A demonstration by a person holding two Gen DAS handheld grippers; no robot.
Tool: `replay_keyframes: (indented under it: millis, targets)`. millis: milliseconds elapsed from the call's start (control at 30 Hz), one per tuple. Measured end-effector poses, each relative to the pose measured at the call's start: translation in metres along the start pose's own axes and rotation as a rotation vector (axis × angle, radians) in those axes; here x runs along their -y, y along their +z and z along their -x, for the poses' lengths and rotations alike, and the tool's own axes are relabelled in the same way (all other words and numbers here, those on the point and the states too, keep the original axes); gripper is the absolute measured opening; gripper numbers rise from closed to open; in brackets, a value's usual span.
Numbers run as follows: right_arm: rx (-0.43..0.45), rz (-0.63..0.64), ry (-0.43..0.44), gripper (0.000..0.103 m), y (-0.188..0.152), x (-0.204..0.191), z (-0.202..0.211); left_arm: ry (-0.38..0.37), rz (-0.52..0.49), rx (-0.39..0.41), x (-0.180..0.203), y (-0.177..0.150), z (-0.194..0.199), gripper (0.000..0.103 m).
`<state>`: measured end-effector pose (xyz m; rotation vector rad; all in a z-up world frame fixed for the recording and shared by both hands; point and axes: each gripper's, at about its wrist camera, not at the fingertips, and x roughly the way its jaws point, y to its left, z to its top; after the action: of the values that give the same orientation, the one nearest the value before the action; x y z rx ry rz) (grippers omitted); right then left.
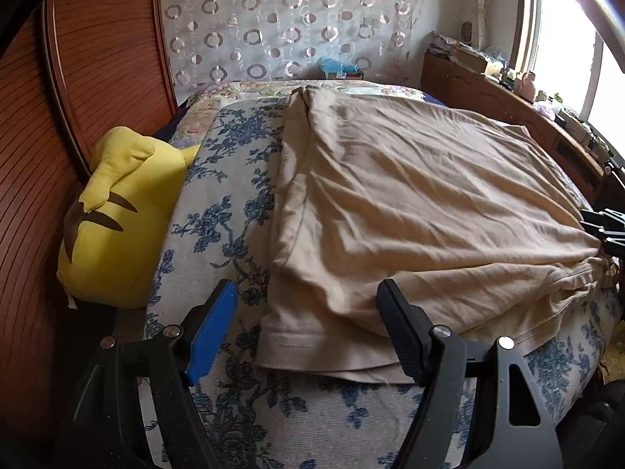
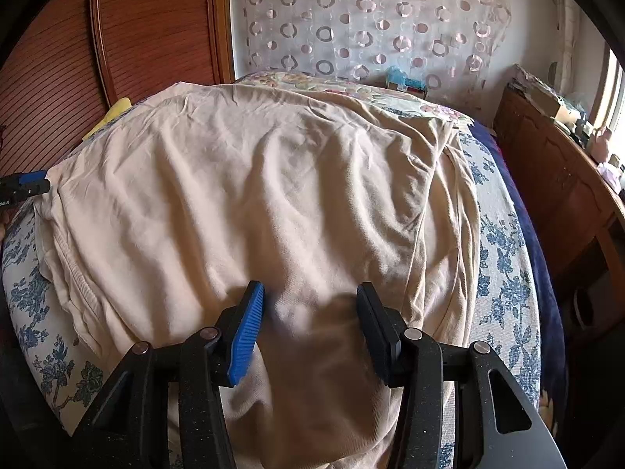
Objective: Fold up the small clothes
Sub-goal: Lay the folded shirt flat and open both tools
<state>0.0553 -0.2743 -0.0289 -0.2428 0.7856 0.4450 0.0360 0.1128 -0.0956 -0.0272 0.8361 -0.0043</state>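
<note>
A beige garment [image 1: 410, 195] lies spread and wrinkled on a bed covered in blue-flowered cloth [image 1: 234, 179]. My left gripper [image 1: 308, 293] is open above the garment's near hemmed corner, with its jaws on either side of that corner and nothing held. In the right wrist view the same garment [image 2: 254, 179] fills the middle. My right gripper [image 2: 310, 297] is open just over the fabric near its front edge, holding nothing. The right gripper's tips [image 1: 603, 230] show at the garment's right side in the left wrist view; the left gripper [image 2: 27, 185] shows at the garment's left edge.
A yellow plush toy [image 1: 117, 215] lies between the bed and a wooden slatted wardrobe [image 1: 97, 58] on the left. A wooden shelf unit [image 1: 508, 105] with clutter runs under the window at right. A circle-patterned curtain [image 1: 281, 19] hangs behind the bed.
</note>
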Motion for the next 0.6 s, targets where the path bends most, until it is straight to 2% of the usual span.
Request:
replay_keyframes:
  millis: [233, 400, 600]
  targets:
    - [0.004, -0.007, 0.009, 0.054, -0.003, 0.000, -0.002, 0.001, 0.026, -0.024, -0.010, -0.007, -0.004, 0.075]
    - [0.004, -0.006, 0.015, 0.056, -0.002, 0.000, -0.002, -0.040, 0.067, -0.001, -0.014, -0.005, -0.002, 0.075]
    - [0.004, -0.005, 0.016, 0.057, -0.002, -0.001, -0.002, -0.036, 0.064, 0.002, -0.010, 0.000, -0.006, 0.075]
